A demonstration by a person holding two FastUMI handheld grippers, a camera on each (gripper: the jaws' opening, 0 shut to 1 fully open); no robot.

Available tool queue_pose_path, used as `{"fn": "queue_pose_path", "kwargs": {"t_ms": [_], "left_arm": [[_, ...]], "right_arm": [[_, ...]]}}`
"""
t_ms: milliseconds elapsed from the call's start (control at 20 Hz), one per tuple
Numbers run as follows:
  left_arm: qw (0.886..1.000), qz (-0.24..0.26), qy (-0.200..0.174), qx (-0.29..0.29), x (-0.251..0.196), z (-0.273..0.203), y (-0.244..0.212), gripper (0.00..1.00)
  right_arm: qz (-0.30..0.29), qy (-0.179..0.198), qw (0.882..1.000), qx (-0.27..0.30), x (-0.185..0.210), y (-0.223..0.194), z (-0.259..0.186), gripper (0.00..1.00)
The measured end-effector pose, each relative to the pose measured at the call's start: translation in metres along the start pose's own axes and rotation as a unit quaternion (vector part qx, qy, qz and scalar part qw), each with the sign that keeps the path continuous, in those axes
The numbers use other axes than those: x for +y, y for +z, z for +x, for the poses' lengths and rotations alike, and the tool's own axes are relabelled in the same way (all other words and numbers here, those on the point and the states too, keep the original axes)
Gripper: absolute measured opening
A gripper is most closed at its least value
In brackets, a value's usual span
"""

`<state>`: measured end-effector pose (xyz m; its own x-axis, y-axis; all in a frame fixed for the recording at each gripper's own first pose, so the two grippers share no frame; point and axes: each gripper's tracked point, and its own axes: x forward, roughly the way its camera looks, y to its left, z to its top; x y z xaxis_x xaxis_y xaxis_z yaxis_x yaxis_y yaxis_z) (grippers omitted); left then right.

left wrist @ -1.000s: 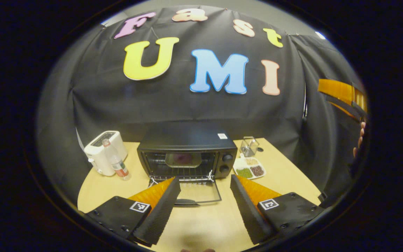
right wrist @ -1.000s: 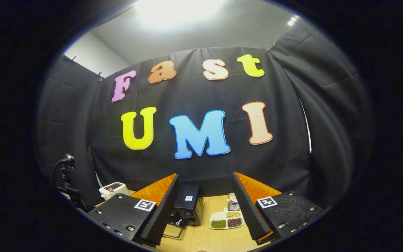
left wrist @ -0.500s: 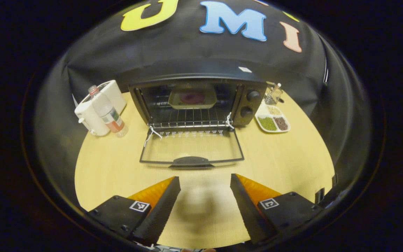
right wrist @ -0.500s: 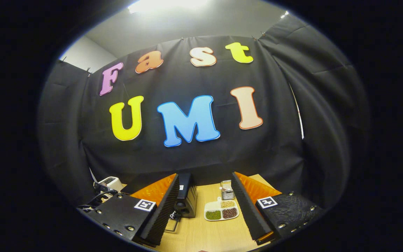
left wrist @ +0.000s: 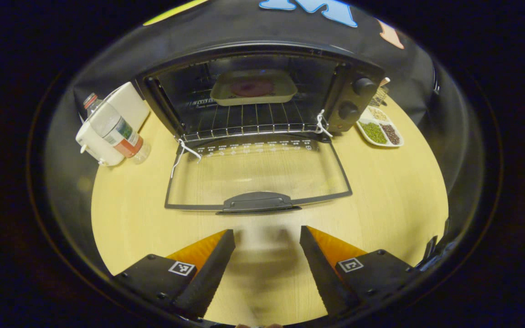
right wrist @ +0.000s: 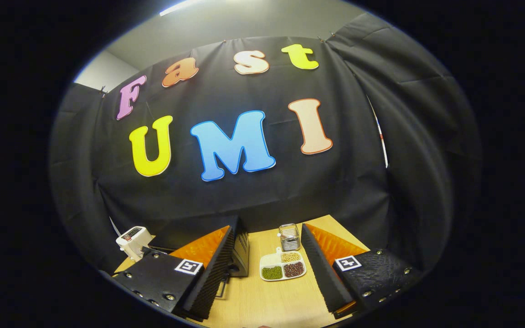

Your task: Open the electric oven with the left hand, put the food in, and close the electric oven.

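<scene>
Oven: the electric oven (left wrist: 262, 91) was seen standing at the back of the table (left wrist: 381, 196), its glass door (left wrist: 258, 175) folded fully down and flat, the door handle (left wrist: 258, 202) nearest the camera.
Food: a tray (left wrist: 253, 86) with a dark round item on it was seen resting on the wire rack (left wrist: 249, 120) deep inside the cavity.
Left gripper: the left gripper (left wrist: 267, 264) was held low over the table just short of the door handle, fingers spread wide and nothing gripped between them.
Right gripper: the right gripper (right wrist: 267, 269) was held well back and higher, aimed at the booth wall, fingers likewise spread wide and empty; the oven's side (right wrist: 242, 255) was glimpsed past its left finger.
Nearby items: a toaster (left wrist: 107, 123) and a bottle (left wrist: 114, 130) were seen left of the oven, a divided dish of beans (left wrist: 378, 132) on its right.
Progress: opening and loading were judged done, since the door was down and the tray inside.
Remaining: only closing was judged left; the door had not yet been raised.
</scene>
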<state>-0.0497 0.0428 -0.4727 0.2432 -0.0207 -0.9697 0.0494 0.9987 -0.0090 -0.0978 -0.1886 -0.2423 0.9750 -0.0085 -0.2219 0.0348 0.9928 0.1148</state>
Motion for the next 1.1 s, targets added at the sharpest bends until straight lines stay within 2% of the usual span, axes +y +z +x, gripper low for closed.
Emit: {"fn": "queue_pose_path", "kwargs": {"t_ms": [200, 250, 300, 400, 600, 750, 800, 1100], "left_arm": [[1.0, -0.008, 0.001, 0.028, 0.004, 0.023, -0.003, 1.0], [0.999, -0.006, 0.007, 0.032, 0.008, 0.028, -0.003, 0.93], [0.999, -0.007, 0.012, 0.037, 0.011, 0.032, -0.004, 0.98], [0.999, -0.01, 0.012, 0.042, 0.012, 0.038, -0.003, 1.0], [0.998, -0.008, 0.012, 0.056, 0.011, 0.05, -0.005, 0.98], [0.998, -0.014, 0.005, 0.066, 0.009, 0.054, -0.005, 1.0], [0.998, -0.012, 0.003, 0.063, 0.009, 0.051, -0.004, 0.97], [0.999, -0.009, 0.002, 0.033, 0.009, 0.03, 0.001, 0.98]], "right_arm": [[0.001, -0.004, 1.0, -0.006, -0.002, 0.006, 0.003, 0.9], [0.0, -0.006, 1.0, -0.006, -0.004, 0.006, 0.004, 0.9], [-0.001, -0.009, 1.0, -0.005, -0.006, 0.005, 0.005, 0.9], [-0.001, -0.013, 1.0, -0.002, -0.009, 0.005, 0.005, 0.9], [0.0, -0.019, 1.0, 0.007, -0.012, -0.003, 0.004, 0.9], [-0.004, -0.018, 1.0, 0.013, -0.009, -0.008, 0.002, 0.9], [-0.006, -0.017, 1.0, 0.014, -0.008, -0.009, 0.0, 0.9], [-0.01, -0.005, 1.0, 0.014, 0.003, -0.011, -0.001, 0.9]]}}
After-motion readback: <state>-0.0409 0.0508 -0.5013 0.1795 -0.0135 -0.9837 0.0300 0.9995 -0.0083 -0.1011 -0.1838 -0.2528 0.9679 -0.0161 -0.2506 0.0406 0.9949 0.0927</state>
